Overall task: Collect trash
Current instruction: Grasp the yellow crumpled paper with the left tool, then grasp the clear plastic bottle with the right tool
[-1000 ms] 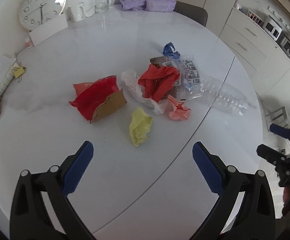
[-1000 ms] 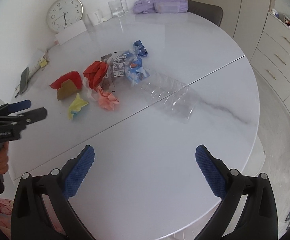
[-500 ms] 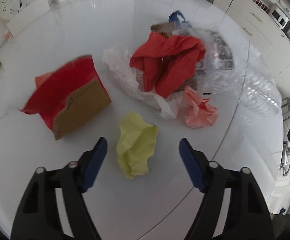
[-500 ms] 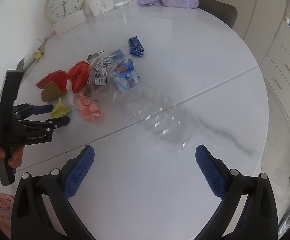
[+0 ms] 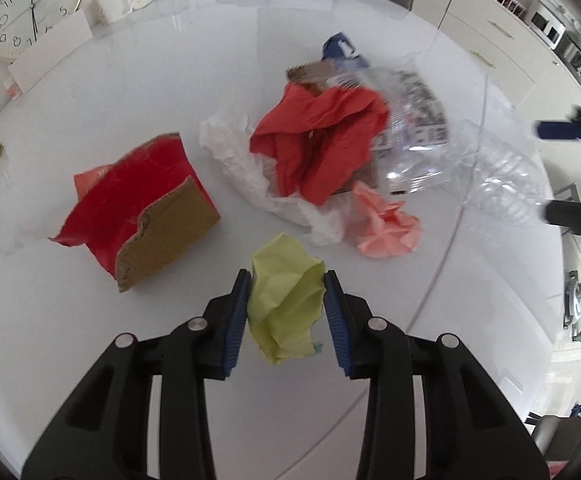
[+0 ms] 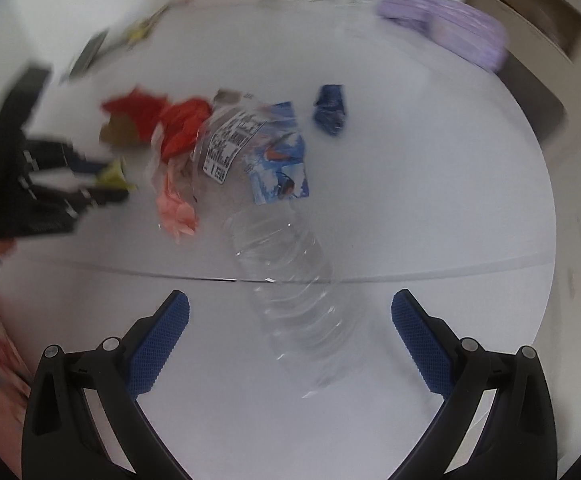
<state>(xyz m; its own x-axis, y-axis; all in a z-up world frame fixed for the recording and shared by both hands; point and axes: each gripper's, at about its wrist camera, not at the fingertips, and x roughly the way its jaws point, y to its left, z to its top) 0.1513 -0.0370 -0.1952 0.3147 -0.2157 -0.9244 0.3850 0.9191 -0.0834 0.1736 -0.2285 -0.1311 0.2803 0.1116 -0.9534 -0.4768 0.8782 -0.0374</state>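
Observation:
A crumpled yellow paper [image 5: 284, 304] lies on the white round table [image 5: 170, 80], between the blue pads of my left gripper [image 5: 286, 280]. The jaws are closing and both pads touch the paper's sides. Behind it lie a torn red cardboard piece [image 5: 142, 204], a red paper wad [image 5: 322, 144] on white tissue [image 5: 230, 148], and a pink paper ball [image 5: 386, 224]. A crushed clear bottle [image 6: 282, 248] lies lengthwise under my right gripper [image 6: 290, 308], which hangs open above its lower end. The right wrist view is blurred.
A blue wrapper [image 6: 330, 110] lies beyond the pile. A clock [image 5: 30, 8] and cups stand at the far left edge, and a purple bag [image 6: 446, 28] sits at the far side. A seam [image 6: 450, 272] crosses the table. Cabinets [image 5: 510, 40] stand at the right.
My left gripper dropped toward the yellow paper and its jaws narrowed from wide open onto the paper. The right gripper swung over the clear bottle and rolled.

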